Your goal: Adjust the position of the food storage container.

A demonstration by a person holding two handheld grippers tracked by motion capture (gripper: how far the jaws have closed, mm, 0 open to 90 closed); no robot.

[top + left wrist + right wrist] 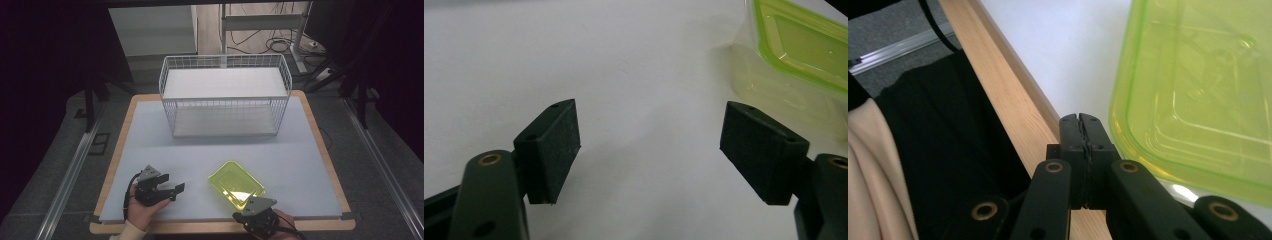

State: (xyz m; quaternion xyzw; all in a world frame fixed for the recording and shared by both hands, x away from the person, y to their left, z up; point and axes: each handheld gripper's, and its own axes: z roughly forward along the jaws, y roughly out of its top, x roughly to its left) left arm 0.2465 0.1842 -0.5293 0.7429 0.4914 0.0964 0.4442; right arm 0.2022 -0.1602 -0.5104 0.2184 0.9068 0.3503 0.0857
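Observation:
A clear yellow-green plastic tub (236, 184) lies on the pale mat near the table's front edge. In the left gripper view the tub (799, 45) sits at the upper right, beyond the jaws. My left gripper (175, 193) rests at the front left, a hand's width left of the tub, and points toward it. Its jaws stand wide apart over bare mat in the left gripper view (649, 145). My right gripper (237, 216) sits at the front edge by the tub's near corner. Its jaws (1081, 130) are pressed together over the wooden edge, empty, and the tub (1198, 100) lies just to their right.
A white wire basket (225, 112) with a white shelf board stands at the back middle of the table. The wooden table border (320, 145) frames the mat. Desk legs and cables lie on the floor behind. A dark sleeve (948, 150) hangs below the front edge.

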